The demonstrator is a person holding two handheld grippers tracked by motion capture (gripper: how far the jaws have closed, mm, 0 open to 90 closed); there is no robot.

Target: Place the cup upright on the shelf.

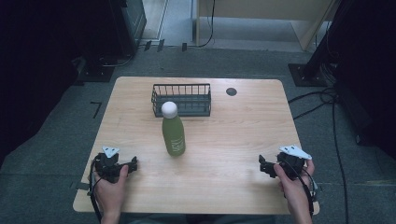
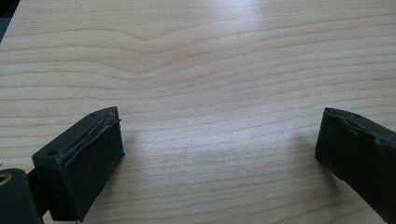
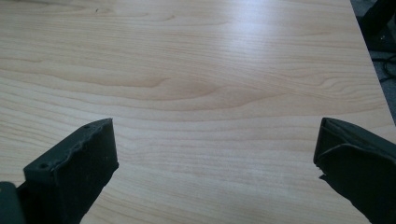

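A green bottle with a white round cap stands upright near the middle of the wooden table. Behind it sits a dark wire basket, which looks empty. My left gripper rests low at the front left, held in a hand, well left of the bottle. In the left gripper view its jaws stand wide apart over bare wood, and the left gripper is open. My right gripper sits at the front right, also hand-held. The right gripper is open, with only wood grain between its fingers.
A small dark round grommet lies in the tabletop at the back right of the basket. Cables run over the grey carpet to the right of the table. Dark equipment stands at the far left and far right of the floor.
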